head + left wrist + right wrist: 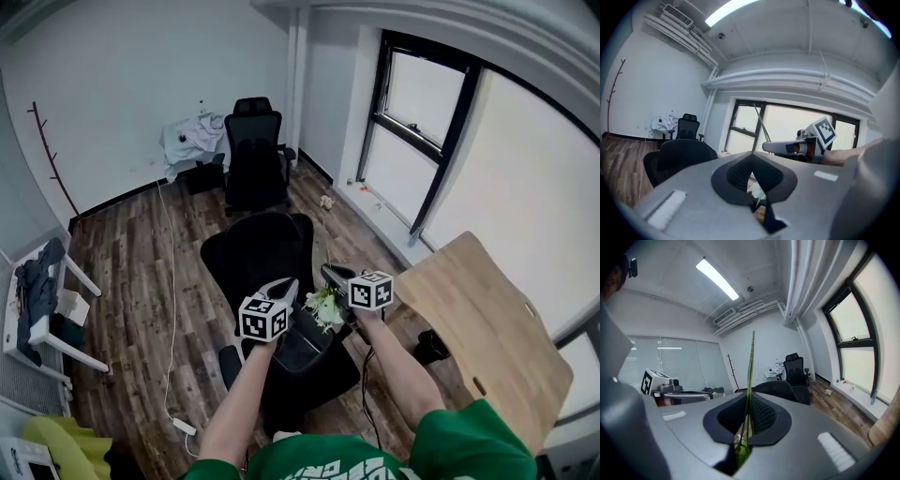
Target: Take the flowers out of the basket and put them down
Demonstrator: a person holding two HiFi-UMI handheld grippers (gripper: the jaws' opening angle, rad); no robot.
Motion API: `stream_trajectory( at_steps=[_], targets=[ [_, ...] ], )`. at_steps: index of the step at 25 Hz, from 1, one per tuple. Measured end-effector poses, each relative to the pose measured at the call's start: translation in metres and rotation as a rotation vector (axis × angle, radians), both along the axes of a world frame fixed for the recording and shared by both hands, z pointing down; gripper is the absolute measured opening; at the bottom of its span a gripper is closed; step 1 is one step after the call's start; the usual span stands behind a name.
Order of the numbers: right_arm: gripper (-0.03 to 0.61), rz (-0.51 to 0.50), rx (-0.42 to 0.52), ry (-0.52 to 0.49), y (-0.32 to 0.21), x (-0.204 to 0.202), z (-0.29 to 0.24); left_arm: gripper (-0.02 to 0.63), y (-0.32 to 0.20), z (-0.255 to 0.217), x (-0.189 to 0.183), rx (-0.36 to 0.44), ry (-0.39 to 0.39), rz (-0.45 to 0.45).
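Looking down, what takes up the most room?
— Wood floor (141, 272), then a pale desk (487, 319) at the right edge, and a black chair (253, 248) straight ahead.

And the arms?
— Both forearms reach forward out of green sleeves and close in on each other above the chair. The left arm (239, 403) runs nearly straight ahead. The right arm (403, 375) angles inward. Each hand carries its tool roughly level, nose dipped a little, marker cube on top.

The left gripper (289, 284)?
— It points toward the right one. Its fingers (736, 176) are drawn together to a slit, and a white bloom shows through that slit. Whether they nip it I can't tell.

The right gripper (330, 272)?
— Its fingers (761, 416) are clamped on a thin green stem (750, 380). The stem rises straight up from between them, with a green clump just below the pinch.

Where are the flowers (325, 305)?
— In the air above the chair seat, a small white-and-green bunch hanging between the two grippers, just under the right one's tips. The desk is well apart from them.
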State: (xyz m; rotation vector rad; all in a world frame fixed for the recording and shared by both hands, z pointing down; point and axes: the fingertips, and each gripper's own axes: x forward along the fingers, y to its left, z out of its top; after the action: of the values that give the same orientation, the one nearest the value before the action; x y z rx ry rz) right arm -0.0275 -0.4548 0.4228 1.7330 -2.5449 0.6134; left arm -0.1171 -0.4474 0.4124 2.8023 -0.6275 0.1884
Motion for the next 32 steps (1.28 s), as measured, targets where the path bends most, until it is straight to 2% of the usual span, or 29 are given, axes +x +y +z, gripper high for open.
stream_trajectory(
  at_steps=[8, 20, 32],
  targets=[
    [0.017, 0.116, 0.011, 0.003, 0.105, 0.08, 0.0, 0.018, 0.095, 0.003, 0.083, 0.011, -0.009, 0.134],
    [0.017, 0.368, 0.002, -0.011, 0.294, 0.193, 0.007, 0.018, 0.256, 0.011, 0.189, 0.013, -0.032, 0.383],
    [0.017, 0.634, -0.014, -0.026, 0.491, 0.263, 0.024, 0.018, 0.422, 0.018, 0.271, 0.0, -0.025, 0.643]
  ],
)
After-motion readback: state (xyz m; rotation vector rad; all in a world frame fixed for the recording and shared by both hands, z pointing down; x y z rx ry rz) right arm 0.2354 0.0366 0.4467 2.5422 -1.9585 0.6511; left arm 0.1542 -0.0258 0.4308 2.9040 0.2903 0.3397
